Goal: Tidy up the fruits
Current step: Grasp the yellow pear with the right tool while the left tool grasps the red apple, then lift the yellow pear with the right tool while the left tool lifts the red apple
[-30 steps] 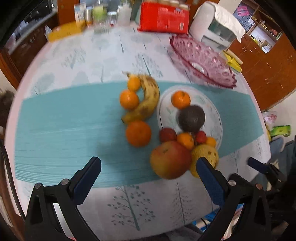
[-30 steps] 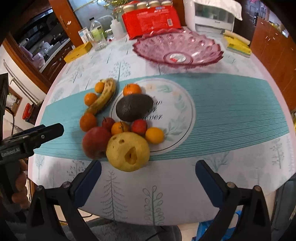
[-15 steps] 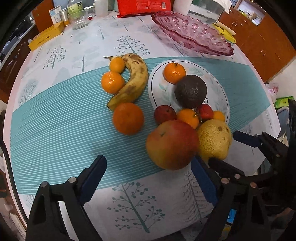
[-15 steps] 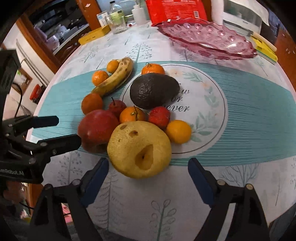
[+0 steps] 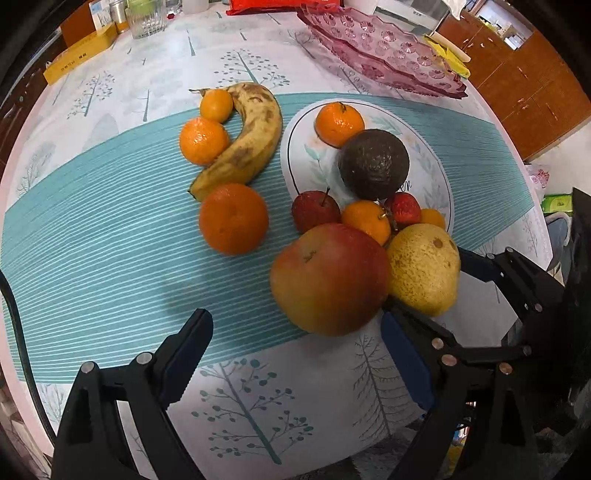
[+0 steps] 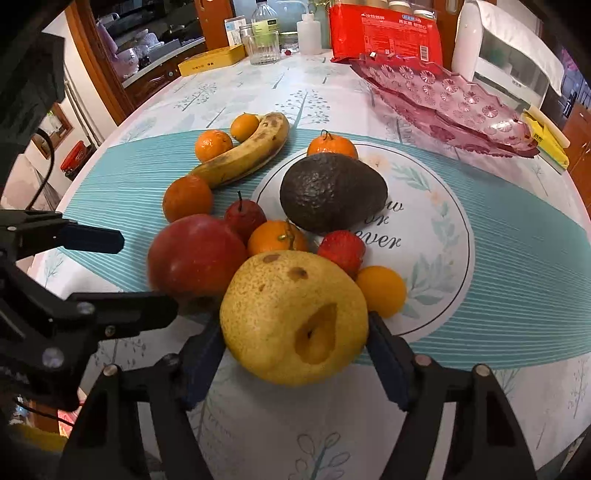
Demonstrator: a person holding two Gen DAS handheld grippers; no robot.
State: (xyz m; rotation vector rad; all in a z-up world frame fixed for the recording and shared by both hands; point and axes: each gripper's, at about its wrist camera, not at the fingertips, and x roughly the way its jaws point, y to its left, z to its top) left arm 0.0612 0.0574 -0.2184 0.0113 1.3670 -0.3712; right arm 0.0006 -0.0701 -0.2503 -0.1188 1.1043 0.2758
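Tabletop [image 6: 517, 206]: right gripper [image 6: 295, 345] flanks pear [image 6: 295, 317].

We were in a home dining room: a round table [image 6: 258, 85] with a tree-print cloth, wooden cabinets [image 5: 532, 92] at two o'clock, a pink glass dish [image 6: 443, 92] at one, jars and a bottle [image 6: 264, 22] at twelve.
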